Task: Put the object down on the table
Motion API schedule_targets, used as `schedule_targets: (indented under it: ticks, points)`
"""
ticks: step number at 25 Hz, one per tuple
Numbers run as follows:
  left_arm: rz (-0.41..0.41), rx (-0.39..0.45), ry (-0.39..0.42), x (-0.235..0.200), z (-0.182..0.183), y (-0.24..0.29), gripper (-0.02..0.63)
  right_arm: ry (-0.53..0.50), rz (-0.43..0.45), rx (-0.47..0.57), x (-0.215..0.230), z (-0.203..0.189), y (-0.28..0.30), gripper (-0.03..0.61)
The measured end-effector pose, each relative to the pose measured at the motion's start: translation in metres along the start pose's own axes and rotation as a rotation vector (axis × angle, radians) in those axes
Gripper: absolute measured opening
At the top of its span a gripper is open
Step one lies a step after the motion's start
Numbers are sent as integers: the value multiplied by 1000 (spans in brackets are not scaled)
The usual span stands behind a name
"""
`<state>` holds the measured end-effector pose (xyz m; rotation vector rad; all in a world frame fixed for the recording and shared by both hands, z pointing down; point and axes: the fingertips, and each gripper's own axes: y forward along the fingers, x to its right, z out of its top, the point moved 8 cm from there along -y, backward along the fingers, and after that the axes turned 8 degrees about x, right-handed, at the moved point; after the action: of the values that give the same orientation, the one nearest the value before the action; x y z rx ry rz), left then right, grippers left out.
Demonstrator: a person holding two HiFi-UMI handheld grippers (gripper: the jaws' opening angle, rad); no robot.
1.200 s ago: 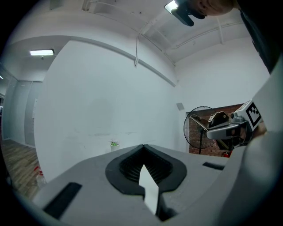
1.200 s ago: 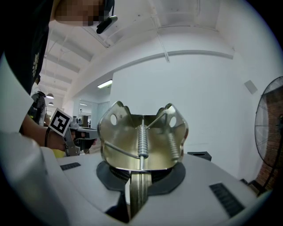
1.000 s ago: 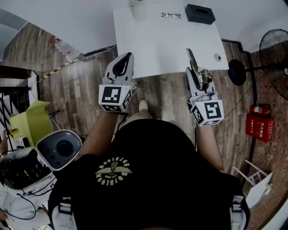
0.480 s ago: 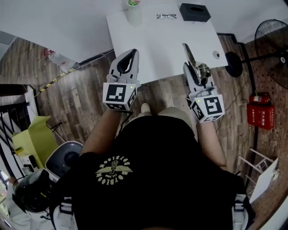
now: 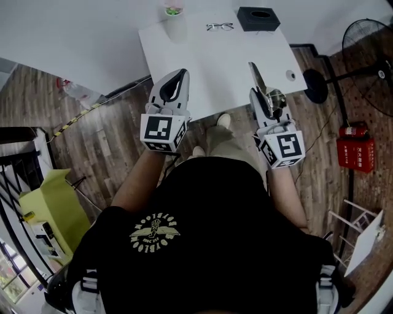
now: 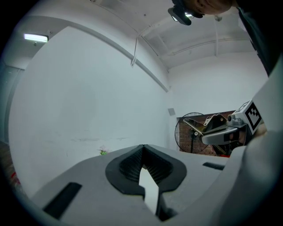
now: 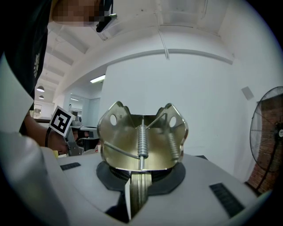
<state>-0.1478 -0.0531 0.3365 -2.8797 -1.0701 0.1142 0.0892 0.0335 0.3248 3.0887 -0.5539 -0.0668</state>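
The object is a brass-coloured metal spring clamp (image 7: 141,137) with two coil springs and a folded plate. My right gripper (image 7: 140,175) is shut on its lower tab, holding it upright. In the head view the clamp (image 5: 263,89) sticks forward from the right gripper (image 5: 268,109), above the near right edge of the white table (image 5: 209,67). The left gripper (image 5: 177,76) hovers over the table's near left edge; its jaws meet at the tip with nothing between them (image 6: 142,149). The left gripper view also shows the clamp (image 6: 211,129) at the right.
On the table's far side lie a pair of glasses (image 5: 219,26), a black box (image 5: 258,18) and a cup with something green (image 5: 174,11). A standing fan (image 5: 368,37) and a red extinguisher (image 5: 355,153) are at the right. A yellow object (image 5: 52,202) sits on the floor at the left.
The person has stepped toward the table, and both grippers now reach over its near edge. The grey machine on the floor at the lower left has slid out of view. The grip on the clamp is unchanged.
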Motion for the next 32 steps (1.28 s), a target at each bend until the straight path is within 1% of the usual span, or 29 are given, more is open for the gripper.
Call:
schedule_targets:
  ticks: [8, 13, 21, 32]
  points:
    - [29, -16, -5, -17, -6, 10, 6, -15, 38, -7, 5, 0, 28, 57]
    - [24, -31, -2, -21, -13, 27, 6, -4, 46, -20, 14, -8, 43, 58]
    - [25, -44, 3, -30, -15, 57, 6, 7, 63, -10, 37, -8, 72, 58]
    - [32, -85, -24, -37, -38, 91, 6, 33, 77, -60, 67, -24, 101, 58]
